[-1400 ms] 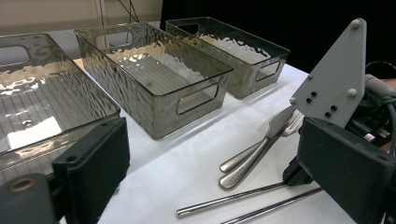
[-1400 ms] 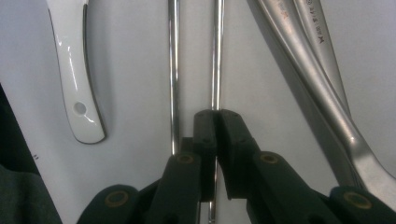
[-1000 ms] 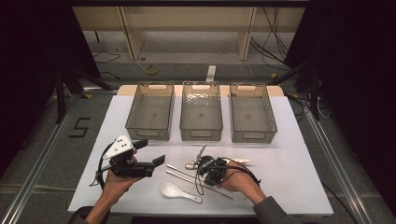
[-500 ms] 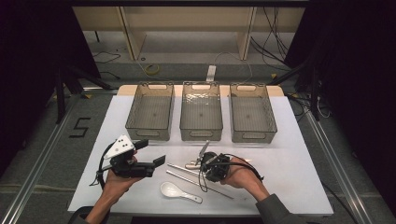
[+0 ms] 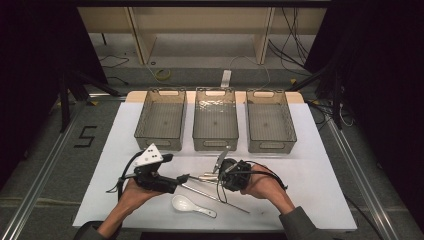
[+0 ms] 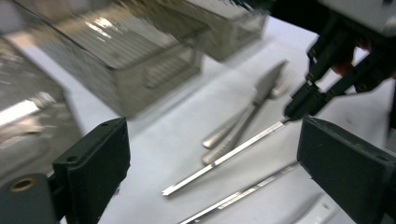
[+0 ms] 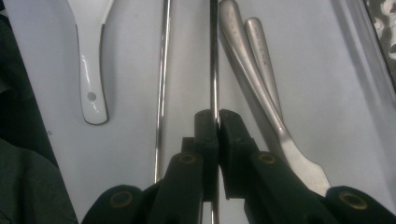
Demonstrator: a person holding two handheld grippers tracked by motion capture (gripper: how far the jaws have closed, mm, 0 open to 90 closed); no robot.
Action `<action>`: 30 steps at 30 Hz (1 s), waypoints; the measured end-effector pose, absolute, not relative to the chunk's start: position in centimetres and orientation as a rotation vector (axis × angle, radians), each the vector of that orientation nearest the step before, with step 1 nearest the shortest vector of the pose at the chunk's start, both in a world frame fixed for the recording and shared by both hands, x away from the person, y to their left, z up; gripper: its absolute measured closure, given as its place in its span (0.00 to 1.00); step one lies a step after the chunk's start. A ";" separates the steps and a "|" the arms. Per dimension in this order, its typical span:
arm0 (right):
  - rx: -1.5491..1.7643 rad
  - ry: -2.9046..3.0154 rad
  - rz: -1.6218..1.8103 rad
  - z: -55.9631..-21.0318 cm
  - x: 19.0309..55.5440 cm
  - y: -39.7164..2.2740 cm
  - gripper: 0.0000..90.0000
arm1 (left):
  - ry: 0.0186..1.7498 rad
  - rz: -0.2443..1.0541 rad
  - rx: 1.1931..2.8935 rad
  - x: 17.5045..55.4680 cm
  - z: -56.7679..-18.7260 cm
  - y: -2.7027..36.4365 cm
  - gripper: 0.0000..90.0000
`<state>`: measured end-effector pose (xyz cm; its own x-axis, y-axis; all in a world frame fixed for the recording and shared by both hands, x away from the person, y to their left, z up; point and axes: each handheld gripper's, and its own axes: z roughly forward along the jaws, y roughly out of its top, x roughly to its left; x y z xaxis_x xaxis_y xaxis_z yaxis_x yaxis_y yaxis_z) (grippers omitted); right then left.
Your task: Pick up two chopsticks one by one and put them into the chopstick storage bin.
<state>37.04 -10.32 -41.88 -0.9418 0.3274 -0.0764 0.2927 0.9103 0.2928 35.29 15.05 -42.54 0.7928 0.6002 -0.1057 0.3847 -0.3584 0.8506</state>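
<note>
Presently, one slim metal chopstick [image 7: 214,60], a straight polished rod with a bright sheen, is clamped between the black rubbery pads of the right gripper [image 7: 218,122], whose jaws are pressed together on it; the rod runs straight ahead from the jaw tips and also passes back under the gripper body. In the left gripper view the same chopstick [image 6: 224,158] reads as flat-sided and square-tipped, its far end pinched by the right gripper [image 6: 299,103], its free end low over the white table [image 6: 154,154].

Just to the left of the held rod, as the right gripper looks, lies the second chopstick [image 7: 161,88], parallel and resting on the table. Further left sits a glossy white ceramic spoon [image 7: 91,60] with a small hole in its handle. To the right of the jaws lie a brushed-steel knife [image 7: 261,100] with a rounded handle and a second rounded steel handle [image 7: 261,46] touching it; what utensil that is cannot be told.

The left gripper [image 6: 210,168] stands with its blocky matte-black jaws wide apart, nothing between the pads, the cutlery ahead of it.

Beyond both grippers, three smoky translucent plastic bins [image 5: 216,145] with ribbed walls and cut-out handles stand in a row.
</note>
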 end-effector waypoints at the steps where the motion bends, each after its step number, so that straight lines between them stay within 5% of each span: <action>1: 0.473 2.959 0.421 -41.7 37.0 -10.3 0.97 | 0.720 0.279 2.036 35.5 -42.8 14.5 0.10; 13: 0.470 2.946 0.440 -40.9 36.6 -10.2 0.97 | 0.491 0.208 2.310 37.2 -45.4 9.6 0.21; 30: 0.397 2.945 0.462 -40.2 36.3 -10.1 0.97 | 0.341 0.218 2.397 37.4 -46.3 7.7 0.50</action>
